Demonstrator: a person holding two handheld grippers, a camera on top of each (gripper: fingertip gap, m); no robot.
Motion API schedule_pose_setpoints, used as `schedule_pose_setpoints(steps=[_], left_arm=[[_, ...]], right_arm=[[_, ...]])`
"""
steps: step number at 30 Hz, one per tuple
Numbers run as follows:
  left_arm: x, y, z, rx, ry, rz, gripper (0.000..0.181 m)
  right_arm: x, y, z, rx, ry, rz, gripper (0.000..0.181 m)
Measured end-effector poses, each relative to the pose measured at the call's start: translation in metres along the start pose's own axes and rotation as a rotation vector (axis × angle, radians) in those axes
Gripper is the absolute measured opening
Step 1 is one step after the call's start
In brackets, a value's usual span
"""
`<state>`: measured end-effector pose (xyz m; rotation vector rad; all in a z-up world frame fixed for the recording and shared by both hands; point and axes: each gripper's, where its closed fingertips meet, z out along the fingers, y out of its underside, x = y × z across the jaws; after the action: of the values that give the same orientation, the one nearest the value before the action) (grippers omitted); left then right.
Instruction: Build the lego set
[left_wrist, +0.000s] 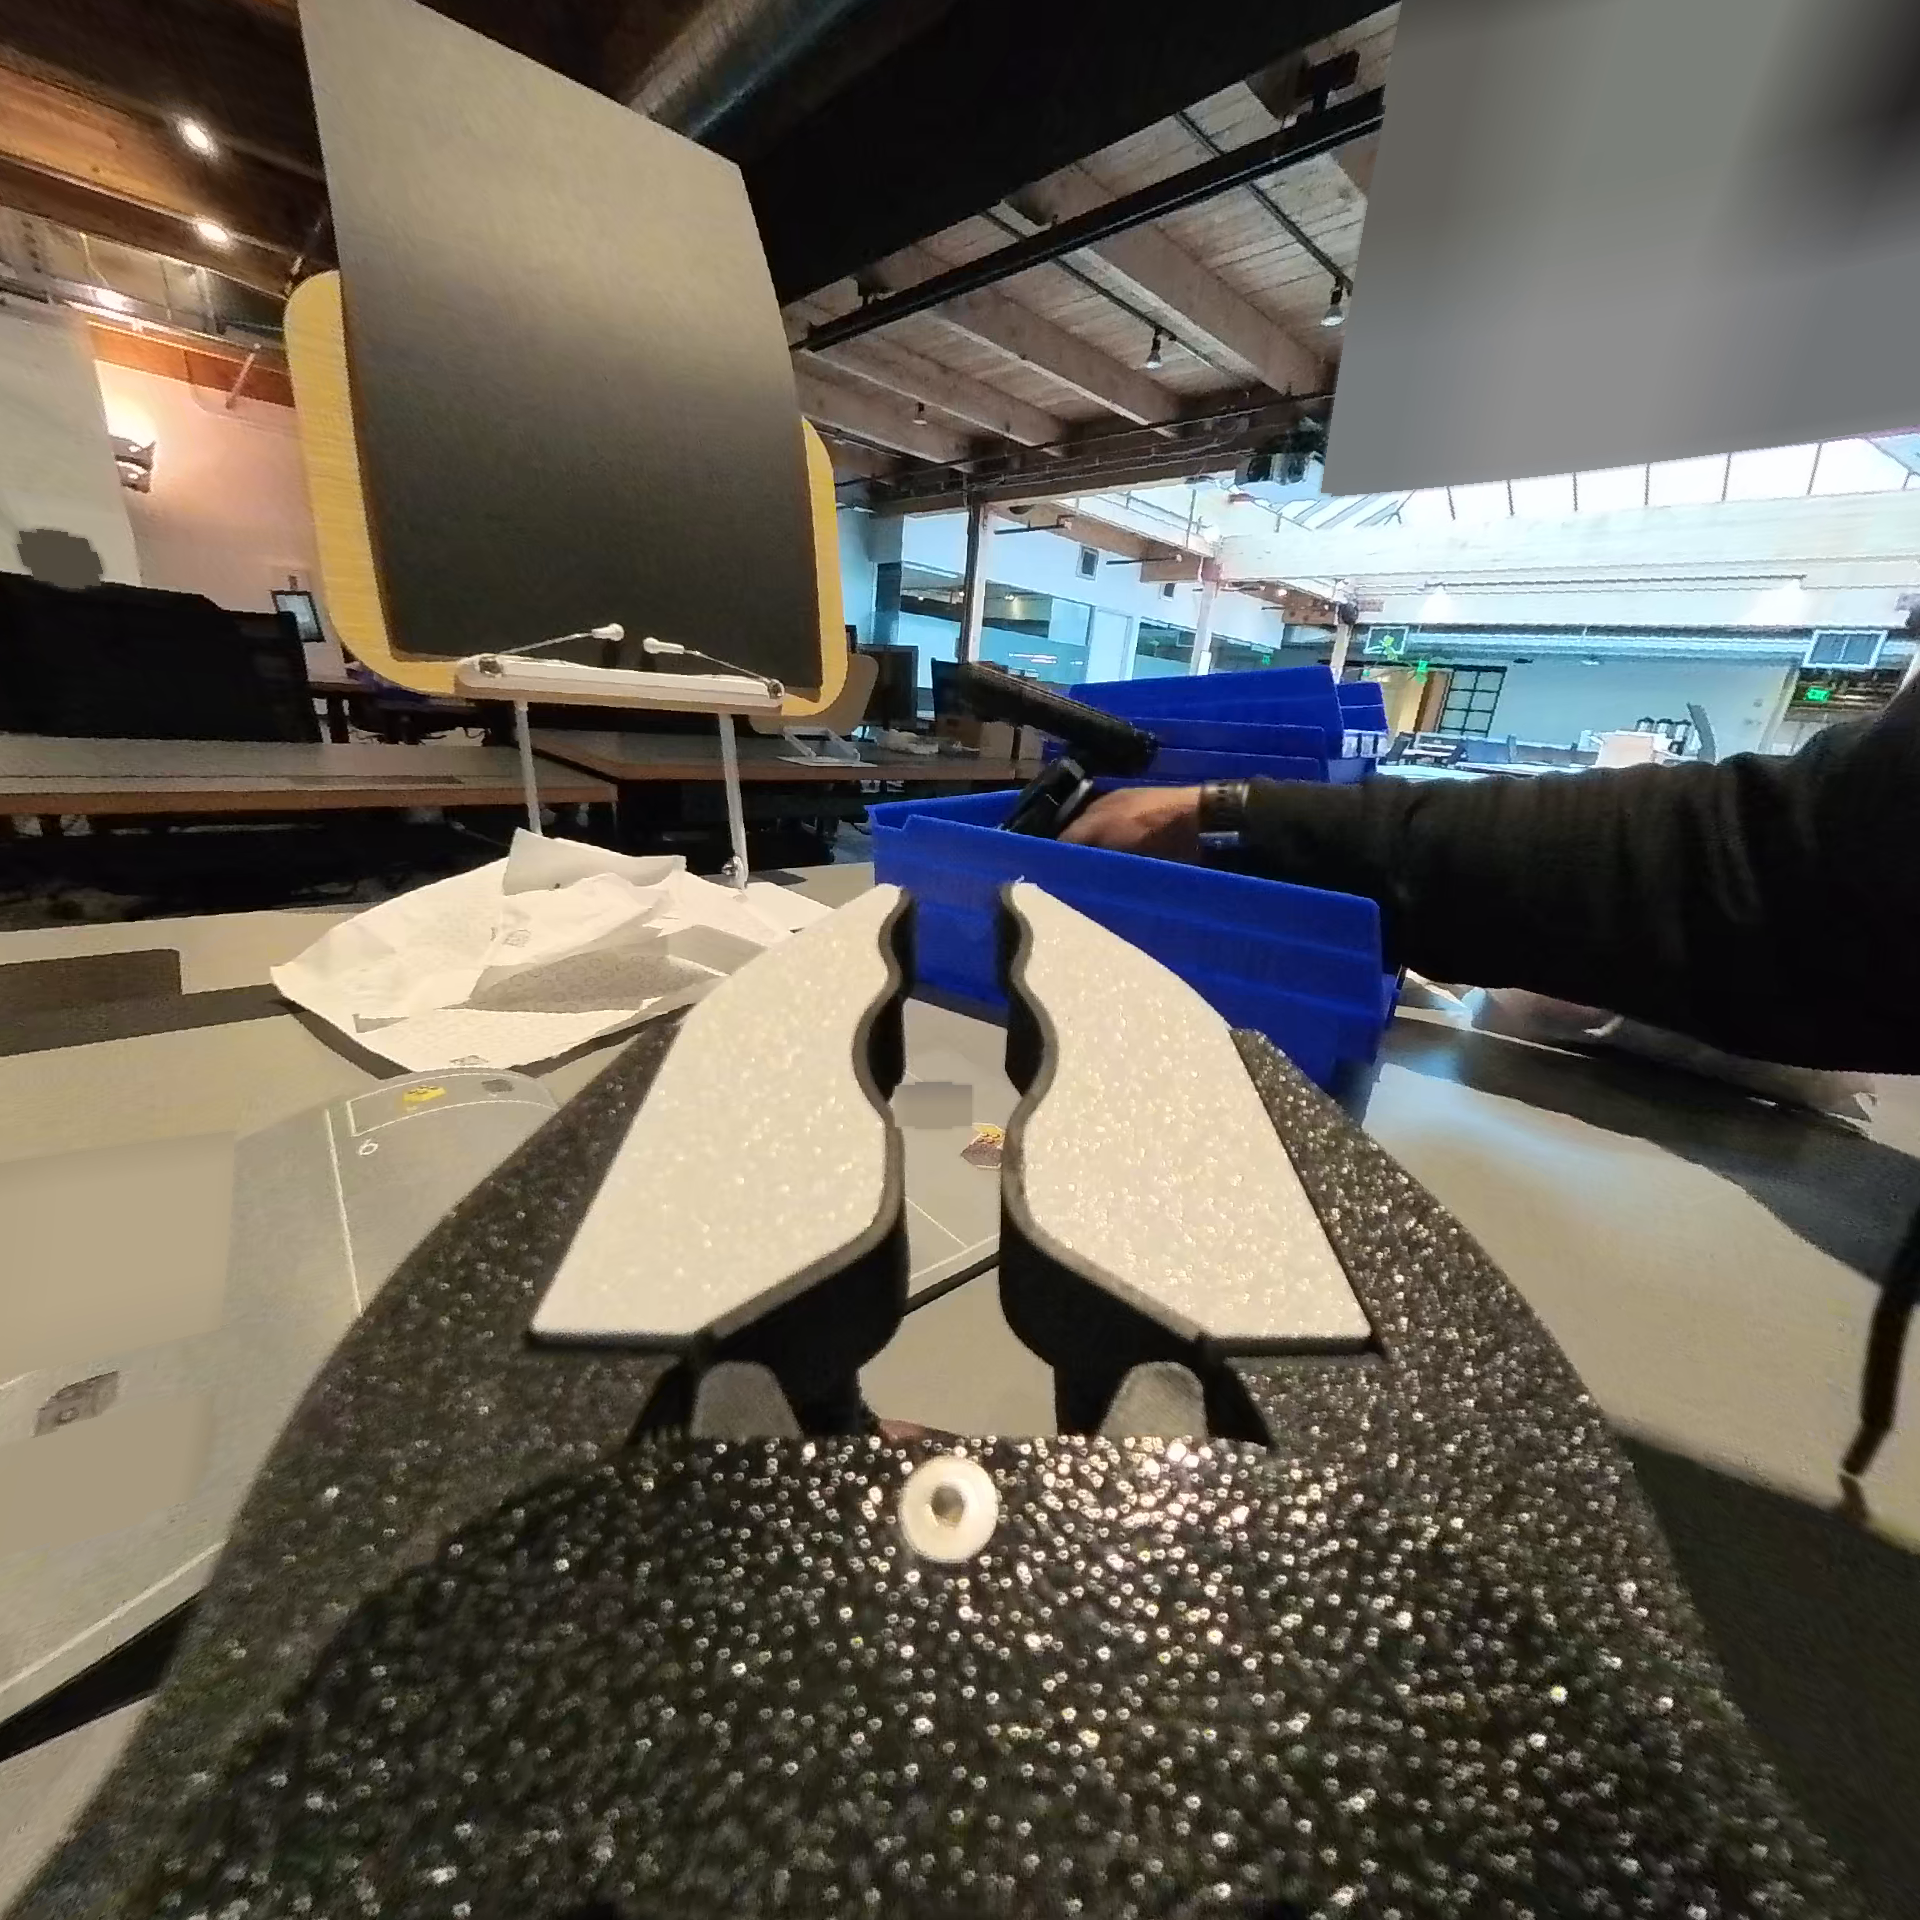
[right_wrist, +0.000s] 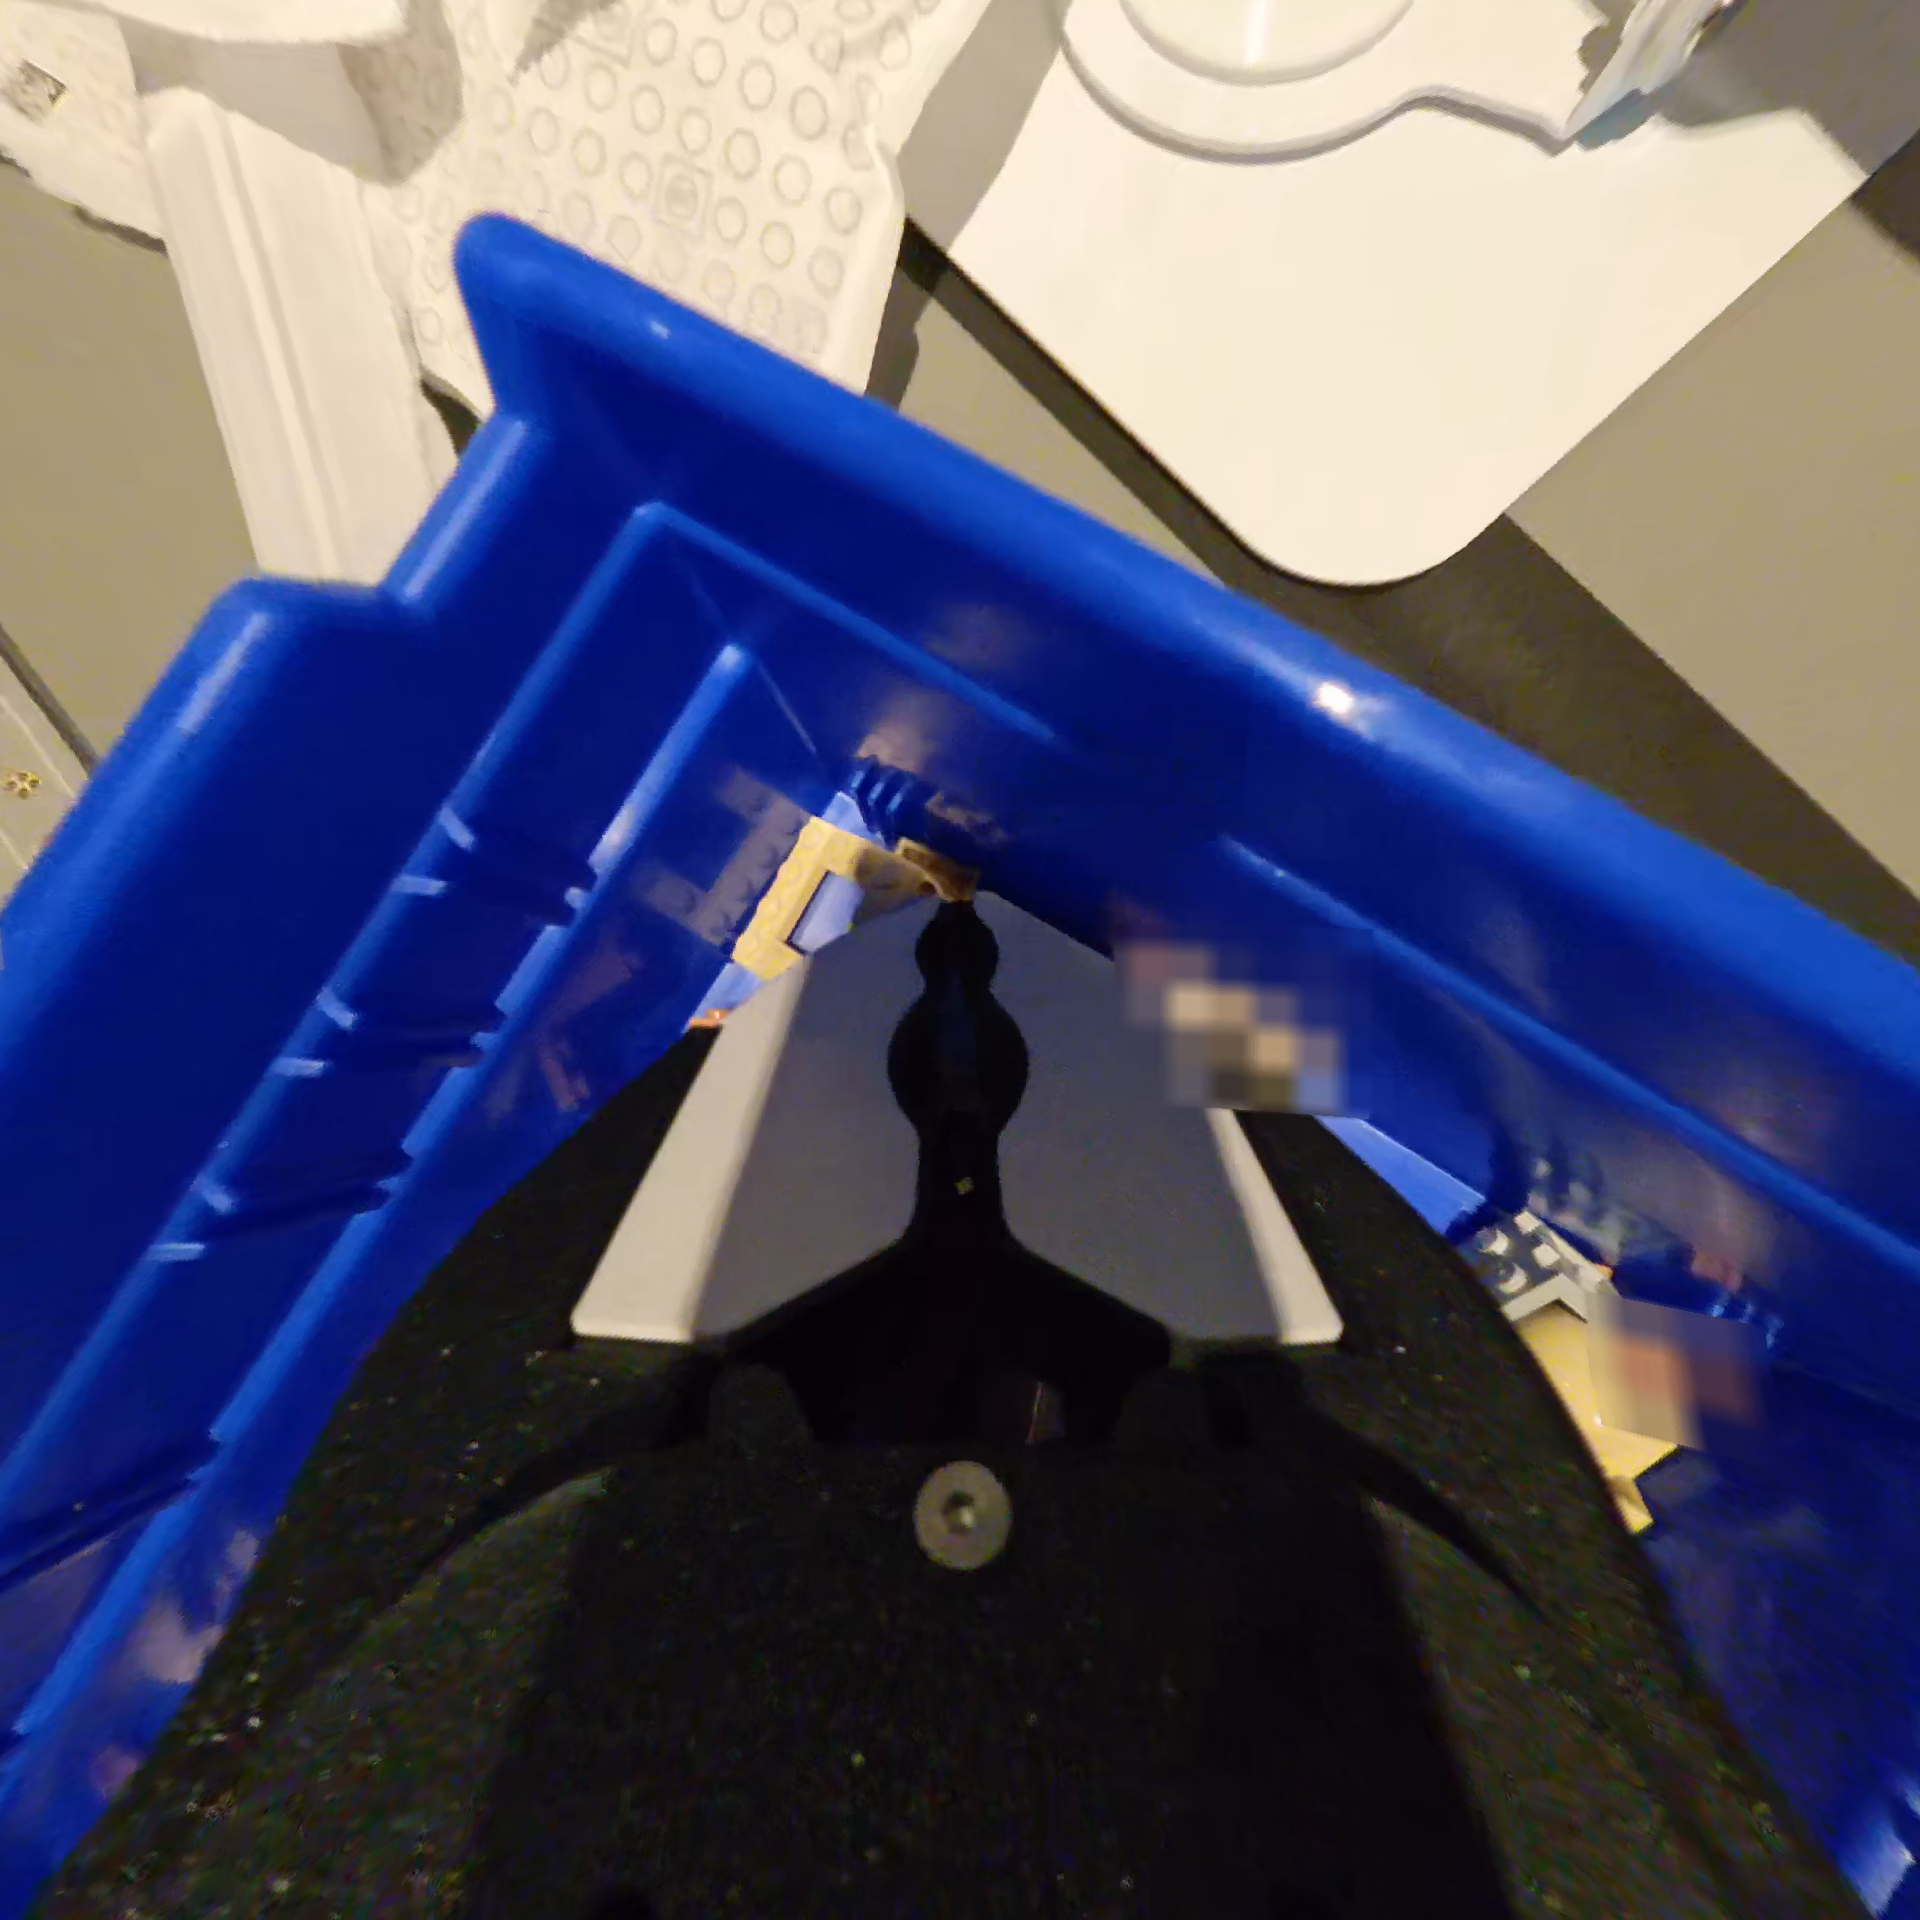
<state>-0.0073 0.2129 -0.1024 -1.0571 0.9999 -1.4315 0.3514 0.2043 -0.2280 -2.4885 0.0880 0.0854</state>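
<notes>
My left gripper (left_wrist: 956, 904) hovers over the grey table (left_wrist: 156, 1091), its jaws slightly apart with nothing between them. A blue bin (left_wrist: 1143, 935) stands just ahead of it. A person's sleeved arm (left_wrist: 1558, 883) reaches my right gripper (left_wrist: 1049, 800) into that bin. In the right wrist view, my right gripper (right_wrist: 951, 914) is down inside the blue bin (right_wrist: 1039, 582) with its fingertips closed together. The tips meet at the edge of a small tan piece (right_wrist: 930, 871) in the bin's corner. A tan bracket-shaped lego piece (right_wrist: 774, 914) lies just left of it.
Torn white paper bags (left_wrist: 499, 956) lie on the table at the left. A stand holding a black board (left_wrist: 561, 364) rises behind them, with its white base (right_wrist: 1351, 312) beyond the bin. More blue bins (left_wrist: 1247, 717) are stacked behind. A grey lego piece (right_wrist: 1517, 1262) lies in the bin at right. There is about 40 cm between the tips of the two grippers.
</notes>
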Motion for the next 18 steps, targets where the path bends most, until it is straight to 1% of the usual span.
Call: schedule_pose_setpoints(steps=[4,6,8,12,14,16,18], left_arm=[[0.000,0.000,0.000,-0.002,0.000,-0.001,0.014],[0.000,0.000,0.000,0.000,0.000,-0.001,0.013],[0.000,0.000,0.000,0.003,-0.001,0.001,0.013],[-0.001,0.000,0.000,-0.003,-0.003,-0.001,0.013],[-0.001,0.000,0.001,-0.005,-0.005,-0.003,0.013],[-0.001,0.001,0.001,-0.009,-0.007,-0.003,0.013],[0.001,0.002,0.003,-0.014,0.004,-0.004,0.013]], right_arm=[[0.000,0.001,-0.001,-0.001,-0.008,-0.005,0.000],[0.002,0.001,-0.009,0.019,0.015,-0.006,0.000],[0.004,-0.001,-0.023,0.062,0.046,0.001,0.000],[-0.003,-0.004,-0.066,0.158,0.107,-0.014,0.000],[-0.011,0.001,-0.078,0.164,0.120,-0.043,0.000],[-0.022,0.008,-0.075,0.136,0.092,-0.106,0.000],[-0.026,0.012,-0.062,0.091,0.077,-0.199,0.000]])
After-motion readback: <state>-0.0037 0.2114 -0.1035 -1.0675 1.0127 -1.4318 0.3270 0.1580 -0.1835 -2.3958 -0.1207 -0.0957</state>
